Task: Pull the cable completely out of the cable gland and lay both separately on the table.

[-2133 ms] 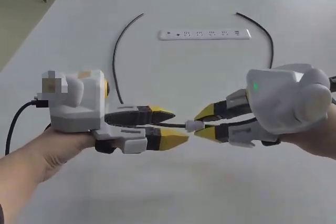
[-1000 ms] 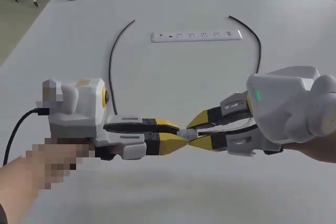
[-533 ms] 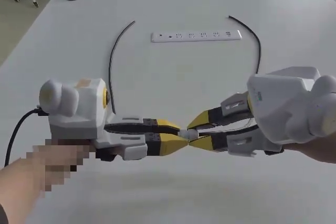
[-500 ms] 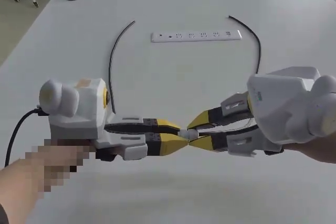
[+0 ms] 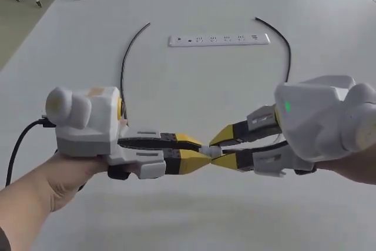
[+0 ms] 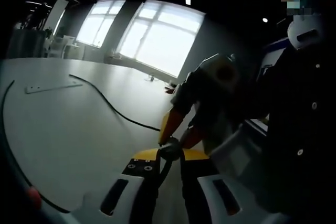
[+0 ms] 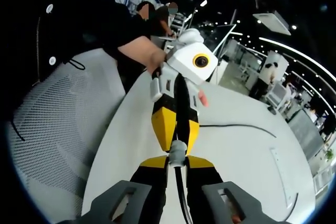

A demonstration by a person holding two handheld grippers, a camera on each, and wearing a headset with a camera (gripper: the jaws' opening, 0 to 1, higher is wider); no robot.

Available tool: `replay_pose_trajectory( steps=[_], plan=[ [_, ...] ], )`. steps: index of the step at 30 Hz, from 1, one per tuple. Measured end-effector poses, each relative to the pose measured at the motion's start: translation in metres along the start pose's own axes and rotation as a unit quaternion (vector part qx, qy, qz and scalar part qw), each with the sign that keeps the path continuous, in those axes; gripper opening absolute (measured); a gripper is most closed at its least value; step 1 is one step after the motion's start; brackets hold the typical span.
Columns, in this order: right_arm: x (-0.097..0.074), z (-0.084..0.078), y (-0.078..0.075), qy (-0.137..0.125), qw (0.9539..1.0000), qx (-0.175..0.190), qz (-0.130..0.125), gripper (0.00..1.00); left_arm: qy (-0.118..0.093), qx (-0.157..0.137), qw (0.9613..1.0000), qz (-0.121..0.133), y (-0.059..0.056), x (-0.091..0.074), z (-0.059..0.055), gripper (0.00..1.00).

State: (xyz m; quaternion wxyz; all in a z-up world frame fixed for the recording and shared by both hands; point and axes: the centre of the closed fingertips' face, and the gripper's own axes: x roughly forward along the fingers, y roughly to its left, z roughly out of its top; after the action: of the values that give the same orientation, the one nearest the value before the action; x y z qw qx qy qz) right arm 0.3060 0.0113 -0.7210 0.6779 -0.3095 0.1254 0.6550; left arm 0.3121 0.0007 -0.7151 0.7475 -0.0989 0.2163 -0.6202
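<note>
1. Left tool (image 5: 203,151) — white housing, round yellow side disc, black jaws tipped yellow, black lead (image 5: 20,145) at rear.
2. Right tool (image 5: 214,152) — white housing, green light (image 5: 286,107), black jaws tipped yellow.
3. Clothing (image 6: 299,124): dark fabric, pale round snaps.

The head view looks forward and down across the white table (image 5: 194,86). It sits close above the left gripper (image 5: 197,152) and right gripper (image 5: 220,151), which meet tip to tip at the cable gland (image 5: 207,152). The power strip (image 5: 218,40) lies well beyond them. The left gripper view sits low over the tabletop and faces along its own jaws at the right gripper, very near the cable gland. The right gripper view faces the opposite way, at the left gripper, equally near. All three views share the cable gland, the black cable (image 5: 123,69) and the power strip.
</note>
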Motion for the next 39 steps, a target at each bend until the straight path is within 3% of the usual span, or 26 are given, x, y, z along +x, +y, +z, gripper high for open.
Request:
replay_pose_trajectory(
  steps=[4,8,10,13,19,22,23,25,33,34,36,37,39],
  plan=[
    [0.0,0.0,0.002,-0.005,0.9987,0.049,0.015,0.08,0.006,0.006,1.0,-0.002,0.0,0.0,-0.001,0.15],
    [-0.004,0.003,0.001,-0.024,0.9932,0.109,0.032,0.09,0.013,0.015,0.9998,-0.003,0.0,-0.001,-0.003,0.15],
    [-0.005,0.004,0.003,-0.031,0.9867,0.152,0.049,0.09,0.015,0.017,0.9997,-0.004,0.0,-0.001,-0.003,0.15],
    [-0.007,0.003,-0.001,-0.037,0.9834,0.169,0.054,0.11,0.014,0.022,0.9997,-0.006,-0.001,0.0,-0.003,0.15],
    [-0.01,0.007,0.002,-0.058,0.9607,0.253,0.098,0.12,0.009,0.044,0.9988,-0.017,-0.007,-0.002,0.002,0.15],
    [-0.011,0.011,0.004,-0.063,0.9544,0.267,0.118,0.09,-0.001,0.068,0.9975,-0.02,-0.011,-0.005,0.008,0.15],
    [-0.01,0.012,0.003,-0.064,0.9555,0.264,0.114,0.1,0.0,0.068,0.9975,-0.022,-0.012,-0.005,0.008,0.15],
    [-0.009,0.014,0.005,-0.066,0.9521,0.272,0.123,0.09,0.0,0.073,0.997,-0.024,-0.013,-0.005,0.009,0.15],
    [-0.009,0.018,0.008,-0.063,0.9522,0.274,0.12,0.08,0.001,0.079,0.9967,-0.021,-0.014,-0.006,0.01,0.15],
    [-0.008,0.018,0.008,-0.062,0.9596,0.249,0.114,0.08,0.002,0.073,0.9971,-0.02,-0.014,-0.006,0.009,0.15],
    [-0.009,0.017,0.007,-0.058,0.9669,0.225,0.106,0.08,0.003,0.069,0.9974,-0.02,-0.014,-0.006,0.009,0.15],
    [-0.008,0.017,0.008,-0.055,0.97,0.215,0.1,0.08,0.004,0.07,0.9973,-0.019,-0.013,-0.006,0.009,0.15],
    [-0.008,0.017,0.009,-0.055,0.9717,0.208,0.098,0.07,0.005,0.071,0.9973,-0.02,-0.013,-0.005,0.009,0.15]
  ],
)
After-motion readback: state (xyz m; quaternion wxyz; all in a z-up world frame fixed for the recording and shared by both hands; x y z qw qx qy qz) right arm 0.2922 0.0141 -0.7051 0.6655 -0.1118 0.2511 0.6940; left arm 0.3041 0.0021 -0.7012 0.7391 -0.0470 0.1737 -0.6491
